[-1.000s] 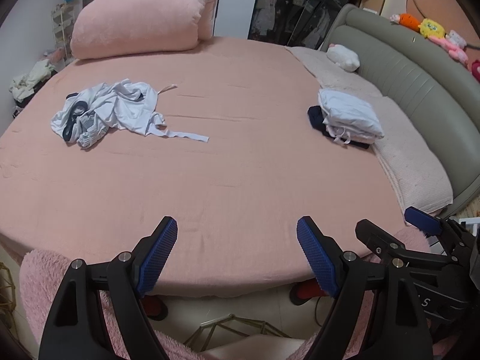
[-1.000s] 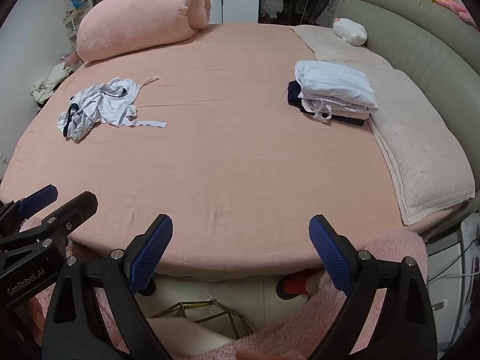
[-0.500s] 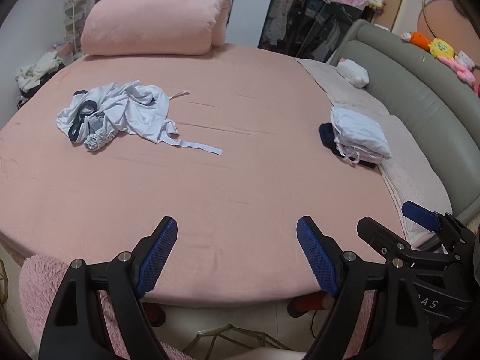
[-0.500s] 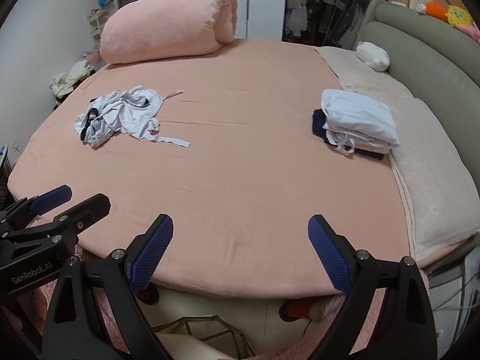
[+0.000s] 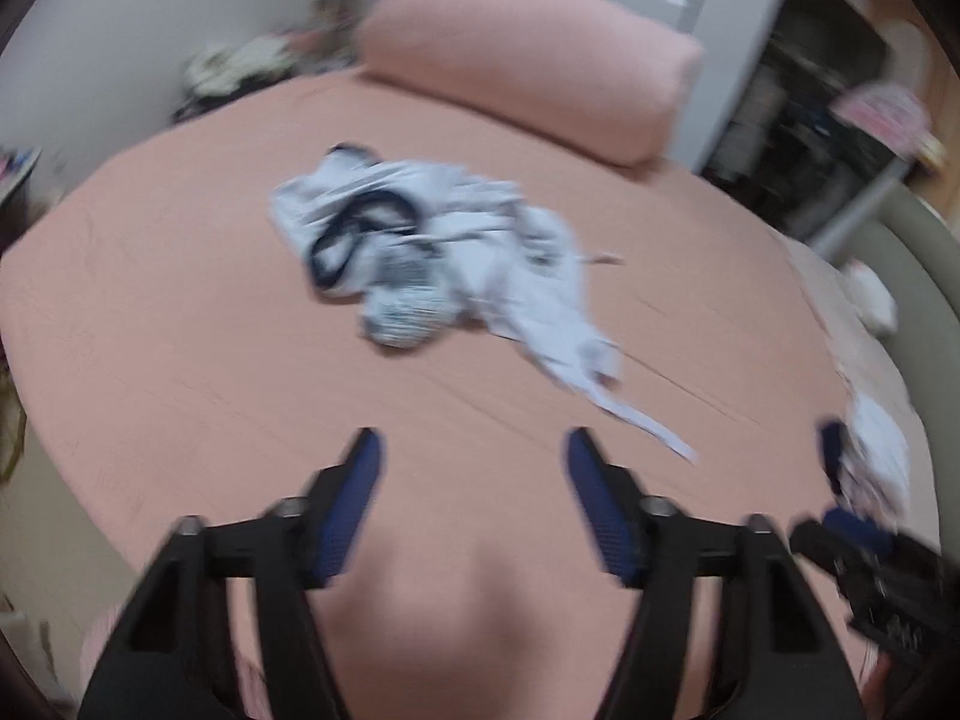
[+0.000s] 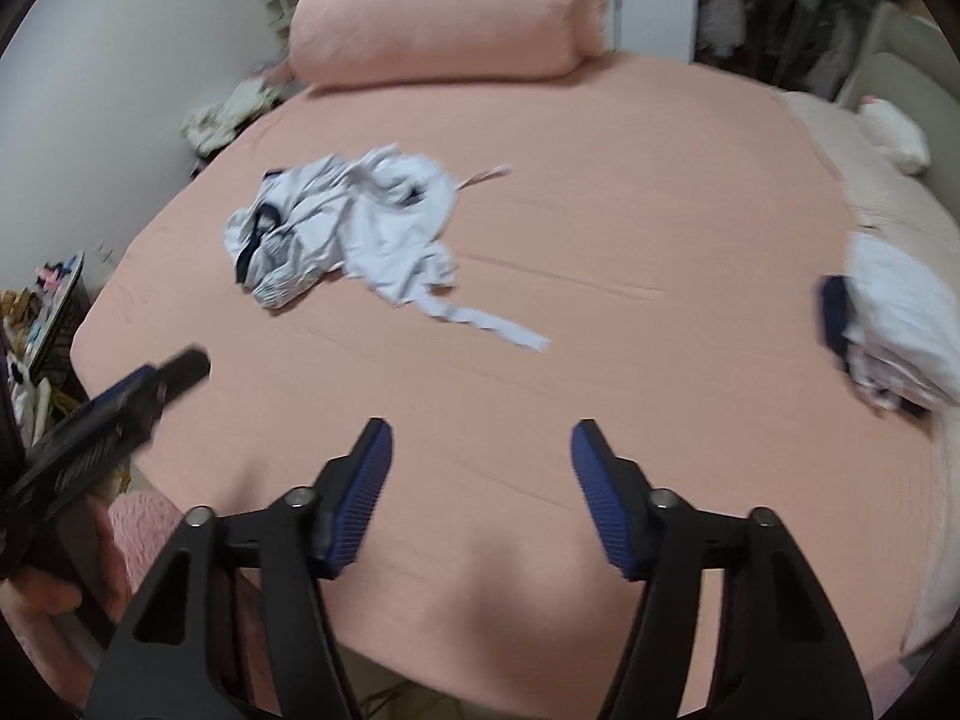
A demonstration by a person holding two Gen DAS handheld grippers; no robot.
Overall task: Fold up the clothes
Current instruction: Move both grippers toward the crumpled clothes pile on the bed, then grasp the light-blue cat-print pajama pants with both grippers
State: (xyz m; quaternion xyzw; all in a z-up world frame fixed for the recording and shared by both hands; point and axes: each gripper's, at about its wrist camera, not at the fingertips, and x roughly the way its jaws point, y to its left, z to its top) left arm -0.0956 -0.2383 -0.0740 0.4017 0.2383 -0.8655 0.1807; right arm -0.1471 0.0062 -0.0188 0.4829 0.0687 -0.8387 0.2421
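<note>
A crumpled white garment with dark trim point(image 5: 444, 258) point(image 6: 354, 234) lies on the round pink bed point(image 5: 180, 372) point(image 6: 630, 192), a loose strip trailing toward me. My left gripper point(image 5: 471, 450) hovers over the sheet short of the garment, its jaws closing with nothing between them. My right gripper point(image 6: 480, 438) hangs over bare sheet nearer the middle, jaws also closing on nothing. A folded stack of white and dark clothes point(image 6: 894, 324) point(image 5: 876, 462) rests at the bed's right side. Both views are blurred.
A rolled pink bolster point(image 5: 528, 54) point(image 6: 444, 6) lies at the far edge. A beige blanket point(image 6: 888, 204) and a white plush point(image 6: 894, 132) sit by the grey headboard point(image 5: 924, 276). Clutter point(image 6: 228, 114) lies on the floor at left.
Both grippers have swung left and forward over the bed, so the crumpled garment looks much closer. Their jaws have narrowed from wide apart. The folded stack has slid toward the right edge of view.
</note>
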